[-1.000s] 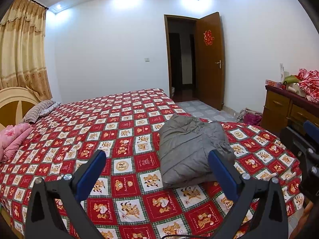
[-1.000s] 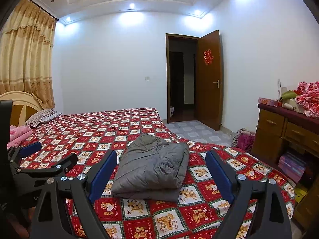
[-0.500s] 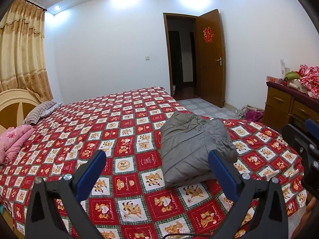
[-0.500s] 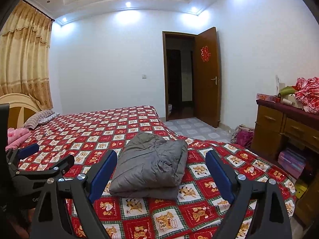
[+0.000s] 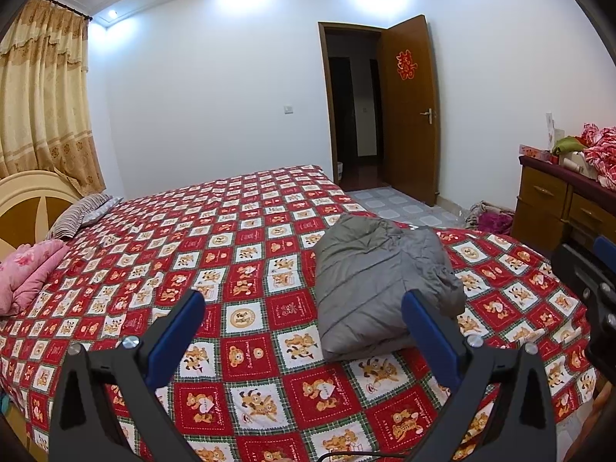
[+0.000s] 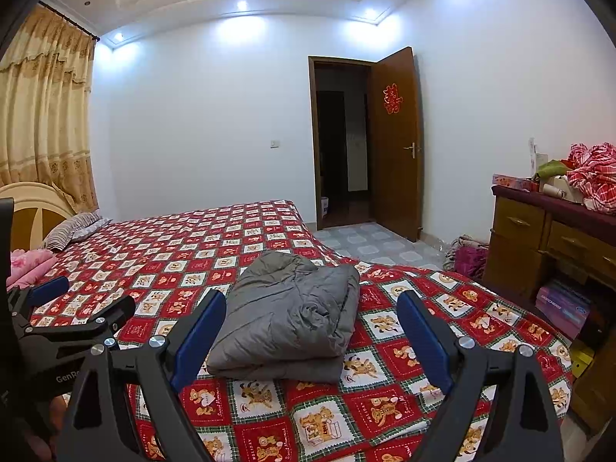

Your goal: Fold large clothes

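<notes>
Left gripper: the left gripper (image 5: 302, 310) hung above the near part of the bed, its 2 blue-padded fingers (image 5: 181, 327) spread wide with nothing between them.
Right gripper: the right gripper (image 6: 310, 325) was likewise spread wide and held nothing; its fingers (image 6: 421, 331) framed the garment from the near side without touching it.
Garment: a gray quilted jacket (image 6: 287, 317), folded into a thick bundle, lay flat on the bedspread just ahead of the right gripper; from the left gripper it sat ahead and toward the right finger (image 5: 379, 283).
Bedspread: red patchwork bedspread (image 5: 215, 254) with bear squares, stretching away ahead of both grippers.
Gripper spacing: the left gripper showed at the left edge of the right wrist view (image 6: 77, 321), beside the right one and apart from it.
Far left: striped pillow (image 5: 77, 215) and pink folded cloth (image 5: 27, 273), well apart from the jacket.
Far right: wooden dresser (image 6: 539, 238) beyond the bed.
Ahead: open brown door (image 6: 394, 142) in the far wall.
</notes>
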Motion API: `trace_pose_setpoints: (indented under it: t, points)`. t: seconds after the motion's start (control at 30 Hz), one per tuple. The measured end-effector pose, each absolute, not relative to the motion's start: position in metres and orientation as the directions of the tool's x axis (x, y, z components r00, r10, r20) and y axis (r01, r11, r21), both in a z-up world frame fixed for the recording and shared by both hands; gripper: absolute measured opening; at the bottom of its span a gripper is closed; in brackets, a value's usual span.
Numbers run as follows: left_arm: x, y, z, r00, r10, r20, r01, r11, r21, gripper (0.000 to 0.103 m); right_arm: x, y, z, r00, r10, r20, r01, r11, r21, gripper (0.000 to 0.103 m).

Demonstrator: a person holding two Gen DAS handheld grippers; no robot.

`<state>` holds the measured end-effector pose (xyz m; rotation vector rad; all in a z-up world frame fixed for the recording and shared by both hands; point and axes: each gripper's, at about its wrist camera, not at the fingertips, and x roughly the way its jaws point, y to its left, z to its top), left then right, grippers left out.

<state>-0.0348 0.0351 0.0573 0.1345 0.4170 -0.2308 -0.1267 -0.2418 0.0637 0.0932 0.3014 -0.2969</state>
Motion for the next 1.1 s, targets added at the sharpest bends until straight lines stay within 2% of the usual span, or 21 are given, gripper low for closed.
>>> trace_pose_setpoints:
  t: [0.5, 0.63, 0.77, 1.1]
  points:
    - [-0.027, 0.035, 0.052, 0.883, -0.178, -0.435, 0.243, 0.965, 0.1, 0.103, -0.126, -0.24, 0.058, 0.904, -0.284, -0.319, 0.315, 0.948, 0.05, 0.091]
    - [-0.027, 0.035, 0.051, 0.881, -0.21, -0.425, 0.272, 0.958, 0.09, 0.103, -0.123, -0.238, 0.056, 0.901, -0.283, -0.329, 0.316, 0.947, 0.049, 0.091]
    - [-0.028, 0.033, 0.051, 0.894, -0.186, -0.408, 0.254, 0.96, 0.119, 0.103, -0.123, -0.238, 0.055, 0.899, -0.285, -0.332, 0.319, 0.947, 0.051, 0.091]
    - [-0.023, 0.035, 0.05, 0.878, -0.199, -0.436, 0.265, 0.96, 0.095, 0.103, -0.119, -0.236, 0.052, 0.895, -0.284, -0.345, 0.319, 0.947, 0.048, 0.091]
